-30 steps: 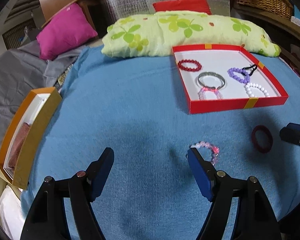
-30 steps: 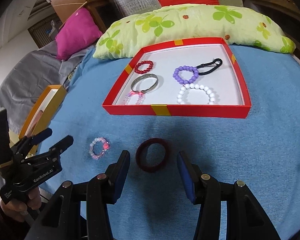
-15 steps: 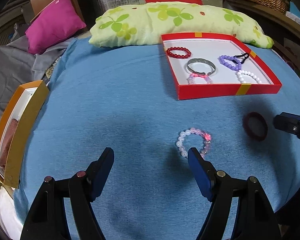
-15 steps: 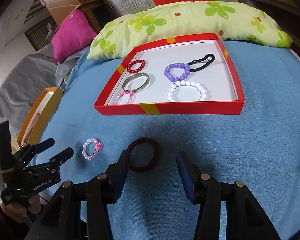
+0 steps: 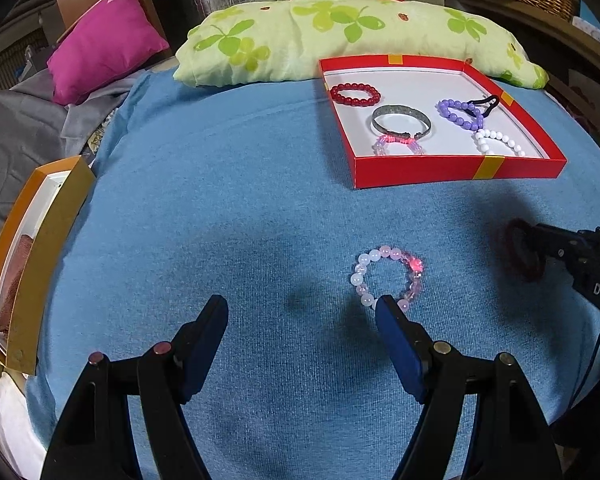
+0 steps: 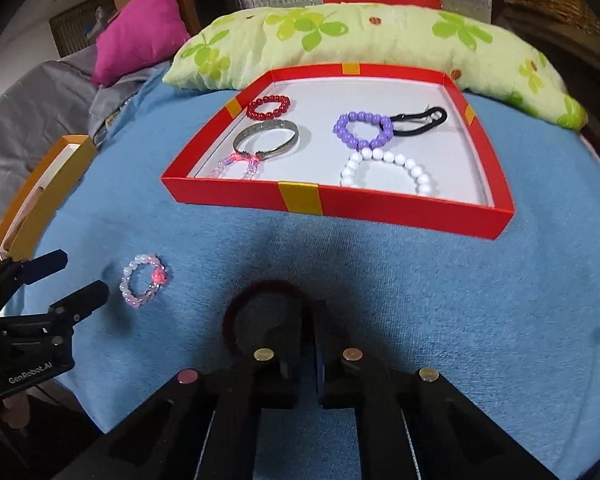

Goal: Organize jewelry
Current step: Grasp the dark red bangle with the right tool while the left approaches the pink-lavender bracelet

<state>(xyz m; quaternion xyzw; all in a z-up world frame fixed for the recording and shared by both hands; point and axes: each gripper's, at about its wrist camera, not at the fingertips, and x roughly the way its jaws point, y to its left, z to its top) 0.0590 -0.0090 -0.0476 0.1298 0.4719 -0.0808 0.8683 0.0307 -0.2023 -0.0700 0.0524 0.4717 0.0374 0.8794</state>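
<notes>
A red tray (image 5: 456, 168) (image 6: 340, 204) on the blue cloth holds several bracelets and a black hair tie. A pink-white bead bracelet (image 5: 388, 278) (image 6: 144, 280) lies loose on the cloth, just ahead of my open left gripper (image 5: 302, 314), touching its right finger. My right gripper (image 6: 304, 320) is shut on the right side of a dark red ring bracelet (image 6: 240, 304) that lies on the cloth; it also shows at the right edge of the left wrist view (image 5: 516, 248).
A yellow box (image 5: 32, 256) sits at the cloth's left edge. A green flowered pillow (image 5: 340, 36) lies behind the tray, with a magenta cushion (image 5: 100, 44) and grey fabric at the far left. Wicker baskets stand at the back right.
My right gripper moved forward and closed on the dark red ring bracelet. My left gripper shifted so the bead bracelet sits near its right finger; it stayed open.
</notes>
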